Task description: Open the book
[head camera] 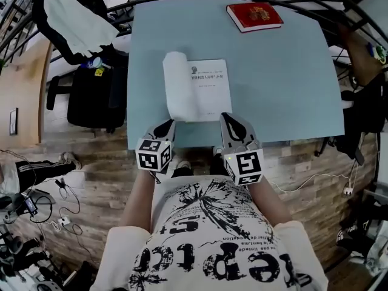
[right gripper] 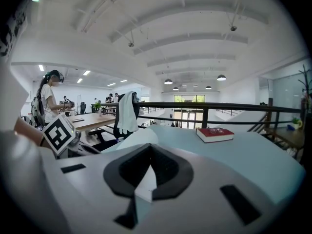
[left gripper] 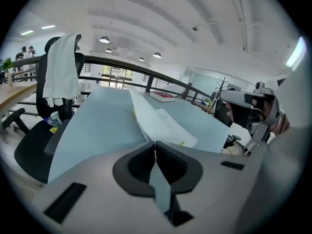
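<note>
The left hand-held gripper [head camera: 163, 128] is at the near edge of the light blue worktop [head camera: 291, 90], its jaws pressed together with nothing between them. Just beyond it the white paperback book [head camera: 203, 90] lies already open, its left leaves [head camera: 174, 86] curled into a roll. I judge it light and floppy, with thin paper that creases easily; better to pinch several leaves at the outer edge. The right hand-held gripper [head camera: 229, 121] is also closed and empty. A red hardcover book [head camera: 254, 16] lies far behind.
</note>
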Demonstrator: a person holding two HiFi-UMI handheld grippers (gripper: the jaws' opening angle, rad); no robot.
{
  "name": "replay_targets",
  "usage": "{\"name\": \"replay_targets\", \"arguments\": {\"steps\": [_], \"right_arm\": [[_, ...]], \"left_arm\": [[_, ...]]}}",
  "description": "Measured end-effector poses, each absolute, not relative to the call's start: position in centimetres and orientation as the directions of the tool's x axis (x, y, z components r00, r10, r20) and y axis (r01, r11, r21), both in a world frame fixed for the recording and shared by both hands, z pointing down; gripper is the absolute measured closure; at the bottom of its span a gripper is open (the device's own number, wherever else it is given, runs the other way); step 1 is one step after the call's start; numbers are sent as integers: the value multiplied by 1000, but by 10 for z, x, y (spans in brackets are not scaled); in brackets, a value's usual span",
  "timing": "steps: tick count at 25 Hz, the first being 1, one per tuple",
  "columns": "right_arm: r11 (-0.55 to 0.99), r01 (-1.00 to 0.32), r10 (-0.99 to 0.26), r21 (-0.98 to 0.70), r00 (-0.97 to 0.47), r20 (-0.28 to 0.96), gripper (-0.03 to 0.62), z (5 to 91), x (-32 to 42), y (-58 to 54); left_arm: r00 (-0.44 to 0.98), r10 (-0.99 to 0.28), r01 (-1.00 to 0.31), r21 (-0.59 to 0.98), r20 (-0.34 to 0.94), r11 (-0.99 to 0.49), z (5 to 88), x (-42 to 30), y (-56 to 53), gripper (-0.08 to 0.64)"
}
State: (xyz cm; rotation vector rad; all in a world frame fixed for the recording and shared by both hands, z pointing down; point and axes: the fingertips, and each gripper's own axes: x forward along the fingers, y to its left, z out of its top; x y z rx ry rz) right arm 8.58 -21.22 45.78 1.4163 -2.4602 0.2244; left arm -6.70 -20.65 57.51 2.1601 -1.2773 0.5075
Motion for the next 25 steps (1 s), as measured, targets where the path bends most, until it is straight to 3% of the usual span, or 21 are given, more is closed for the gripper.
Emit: {"name": "replay_targets", "arguments": {"steps": [18,25], "right_arm": [[463,-886,-847,39,-429,314,581,451,64,-201],[471,-882,-842,33,-438,314,581,453,56,-203]], "left_arm": [[282,-585,-958,251,760,-136,662,-153,-198,535],[260,-551,-966,208,793,-157,664,-149,-198,524]]}}
